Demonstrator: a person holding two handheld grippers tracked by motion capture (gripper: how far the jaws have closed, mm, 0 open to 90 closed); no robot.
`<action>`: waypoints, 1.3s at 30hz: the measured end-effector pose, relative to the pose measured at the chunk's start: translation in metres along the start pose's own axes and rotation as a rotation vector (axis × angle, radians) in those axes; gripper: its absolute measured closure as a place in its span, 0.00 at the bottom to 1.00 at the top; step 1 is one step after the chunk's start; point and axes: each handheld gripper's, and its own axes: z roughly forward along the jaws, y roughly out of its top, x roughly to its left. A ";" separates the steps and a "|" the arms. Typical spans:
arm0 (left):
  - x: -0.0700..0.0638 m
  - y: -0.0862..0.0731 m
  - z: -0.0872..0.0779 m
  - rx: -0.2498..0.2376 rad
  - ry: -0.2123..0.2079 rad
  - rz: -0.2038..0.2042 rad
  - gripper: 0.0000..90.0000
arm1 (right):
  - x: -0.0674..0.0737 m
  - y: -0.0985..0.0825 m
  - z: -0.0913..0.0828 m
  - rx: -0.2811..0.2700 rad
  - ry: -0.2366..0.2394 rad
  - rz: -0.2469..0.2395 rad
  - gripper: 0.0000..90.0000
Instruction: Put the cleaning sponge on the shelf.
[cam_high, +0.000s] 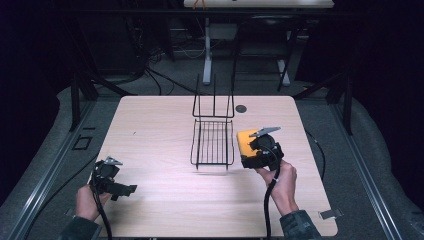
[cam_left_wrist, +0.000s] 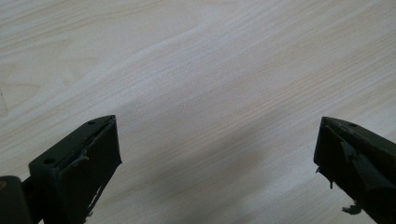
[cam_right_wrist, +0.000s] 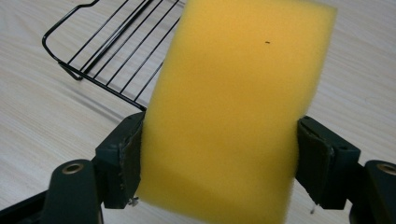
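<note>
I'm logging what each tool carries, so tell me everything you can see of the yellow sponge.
The sponge is a plain yellow rectangular block of soft-looking foam, with one tiny dark speck on its broad face. It is held off the table, pinched across its width near one end by the right claw, one jaw pressing each side. In the high view it sits just right of the black wire rack, above the wooden table. Nothing else visibly touches it.

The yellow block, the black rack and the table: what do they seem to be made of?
The yellow block looks like soft foam sponge: matte, finely porous, held between the right tongs. The black rack seems to be thin metal wire with a dark coating. The table shows pale wood grain, perhaps laminate.
</note>
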 end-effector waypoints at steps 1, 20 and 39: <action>0.000 0.000 0.000 0.000 0.001 0.000 0.01 | 0.001 0.001 0.000 -0.004 -0.001 0.000 0.28; -0.001 0.000 0.000 0.004 -0.003 0.010 0.01 | 0.015 0.015 0.007 -0.017 0.025 -0.026 0.28; -0.001 0.000 -0.001 0.005 -0.003 0.014 0.01 | 0.032 0.028 0.023 -0.023 0.058 -0.054 0.28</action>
